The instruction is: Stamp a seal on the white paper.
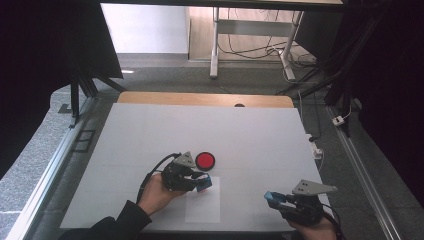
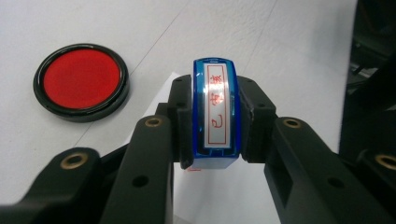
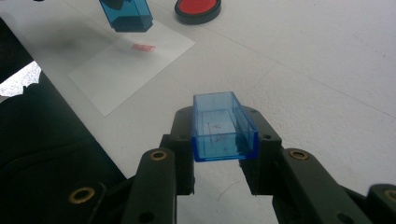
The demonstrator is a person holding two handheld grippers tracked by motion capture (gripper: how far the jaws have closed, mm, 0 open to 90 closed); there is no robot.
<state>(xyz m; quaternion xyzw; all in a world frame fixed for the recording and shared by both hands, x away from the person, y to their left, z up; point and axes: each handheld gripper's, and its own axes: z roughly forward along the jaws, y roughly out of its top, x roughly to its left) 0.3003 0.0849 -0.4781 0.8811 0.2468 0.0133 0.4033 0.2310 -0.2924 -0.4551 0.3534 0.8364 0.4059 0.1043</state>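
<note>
We see a white table [image 1: 150, 130] taking up the middle of the high view; toward its lower centre lies a sheet of paper [image 1: 202, 205], pale against the tabletop; in the right gripper view that paper sits at the upper left and bears a small red imprint [image 3: 143, 47]. Our left gripper [image 1: 204, 183] rests just left of centre in the lower half of the high view, above the top edge of the paper; its jaws are clamped on a blue stamp [image 2: 215, 114], which stands at the centre of the left gripper view with a white label of red characters facing the camera. Our right gripper [image 1: 274, 199] sits at the lower right of the high view, well apart from the left; its jaws are closed on a blue stamp cap [image 3: 223, 127], a clear hollow box, open end toward the camera. A round red ink pad [image 1: 205, 160] lies just above the left gripper, and at the upper left of the left gripper view.
</note>
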